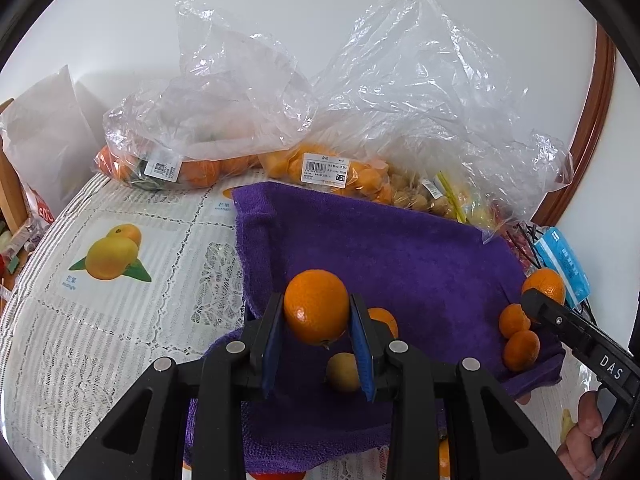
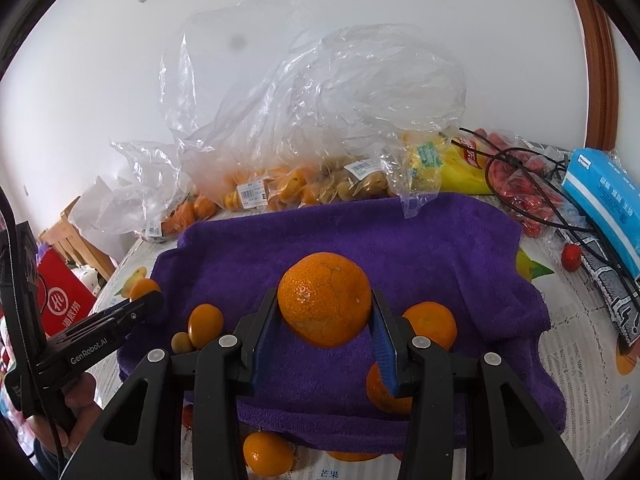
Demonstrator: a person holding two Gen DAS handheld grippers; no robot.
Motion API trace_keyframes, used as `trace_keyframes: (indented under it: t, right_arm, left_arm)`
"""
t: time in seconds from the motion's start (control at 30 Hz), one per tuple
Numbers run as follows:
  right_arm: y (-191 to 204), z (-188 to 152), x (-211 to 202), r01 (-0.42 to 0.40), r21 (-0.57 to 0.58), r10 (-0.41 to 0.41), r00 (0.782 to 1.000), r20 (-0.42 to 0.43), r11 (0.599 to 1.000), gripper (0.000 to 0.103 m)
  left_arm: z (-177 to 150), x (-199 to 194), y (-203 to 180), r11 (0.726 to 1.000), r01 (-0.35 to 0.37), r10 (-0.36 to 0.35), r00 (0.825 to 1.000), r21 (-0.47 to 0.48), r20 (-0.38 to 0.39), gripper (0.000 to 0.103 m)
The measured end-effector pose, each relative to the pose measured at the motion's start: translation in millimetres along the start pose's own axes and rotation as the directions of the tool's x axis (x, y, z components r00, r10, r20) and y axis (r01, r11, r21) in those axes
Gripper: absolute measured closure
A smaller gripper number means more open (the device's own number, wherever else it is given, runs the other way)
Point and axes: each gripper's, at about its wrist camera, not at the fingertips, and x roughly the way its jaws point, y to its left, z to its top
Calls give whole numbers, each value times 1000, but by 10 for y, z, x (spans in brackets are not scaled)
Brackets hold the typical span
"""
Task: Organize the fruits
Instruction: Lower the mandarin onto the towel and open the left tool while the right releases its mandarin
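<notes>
Above the purple towel point(image 1: 400, 256) on the desk, my left claw point(image 1: 318, 316) and right claw point(image 2: 325, 308) each pinch an orange point(image 1: 316, 306) at mid-width; firm, smooth, likely to slip.

Bare purple towel point(image 2: 400, 240) ahead, plastic fruit bags point(image 2: 304, 128) along its far edge, loose oranges point(image 2: 430, 324) nearby.

Blue tissue pack point(image 2: 608, 204) beside black cable point(image 2: 532, 200); red box point(image 2: 60, 304)
</notes>
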Motion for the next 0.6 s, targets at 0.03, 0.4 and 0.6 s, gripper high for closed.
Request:
trace_keyframes:
  t: [0.03, 0.4, 0.6]
  right_arm:
    - [2, -2, 2, -3, 1, 3, 1000, 0, 1000, 60]
    - [136, -101, 166, 0, -46, -3, 998, -58, 999, 60]
    - [177, -140, 244, 2, -67, -7, 996, -85, 998, 60]
  left_arm:
    - [-2, 3, -1, 1000, 1, -1, 1000, 0, -1, 73]
    - [-2, 10, 6, 1000, 5, -6, 1000, -8, -6, 73]
    - [2, 23, 7, 1000, 9, -10, 1000, -12, -13, 73]
